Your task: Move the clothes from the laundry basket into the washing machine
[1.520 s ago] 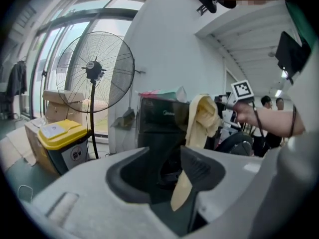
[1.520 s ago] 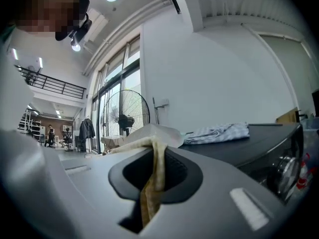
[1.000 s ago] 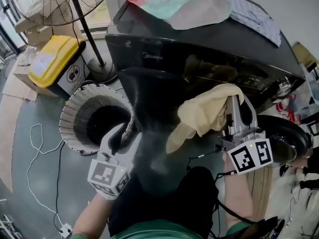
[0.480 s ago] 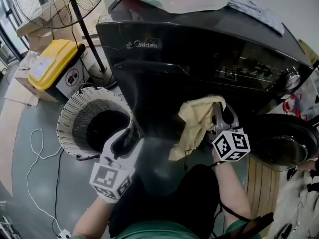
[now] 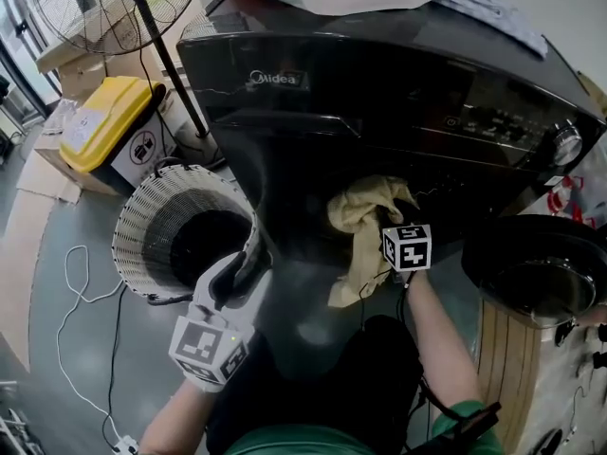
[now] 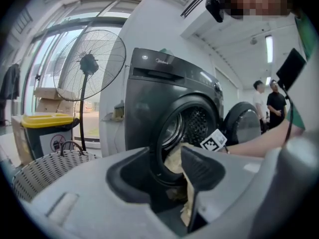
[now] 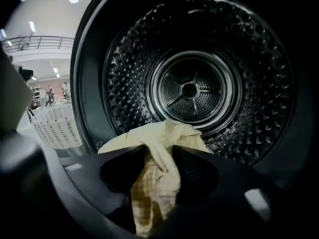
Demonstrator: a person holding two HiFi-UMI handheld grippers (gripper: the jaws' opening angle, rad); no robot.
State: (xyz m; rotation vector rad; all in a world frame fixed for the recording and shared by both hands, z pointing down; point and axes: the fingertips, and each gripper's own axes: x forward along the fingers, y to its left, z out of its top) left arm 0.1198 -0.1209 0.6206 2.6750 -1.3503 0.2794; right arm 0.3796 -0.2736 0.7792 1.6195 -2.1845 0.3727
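A pale yellow cloth [image 5: 365, 218] is seen at the mouth of the black washing machine [image 5: 379, 83]. Its upper part is bunched on the lower lip of the round opening, and a tail is left hanging down the machine's front. In the right gripper view the cloth is shown lying at the near bottom edge of the perforated steel drum [image 7: 189, 91], with the drum's far wall bare behind it.

The right gripper [image 7: 158, 156] is held at that opening, pointed into the drum. Its jaws have just been opening. The cloth is seen between the parted pads, threaded loosely through the gap rather than clamped.

The left gripper [image 5: 237, 271] is held lower and to the left, just beside the right rim of the white laundry basket [image 5: 142, 216], which stands on the floor left of the machine. Its jaws are spread wide and nothing is gripped by them. The inside of the basket is in shadow and its contents cannot be told.

The machine's door [image 5: 531, 263] is swung open to the right. A yellow-lidded bin [image 5: 100, 121] and a standing fan [image 5: 156, 36] are placed to the far left, and a white cable [image 5: 66, 282] is trailed across the floor.
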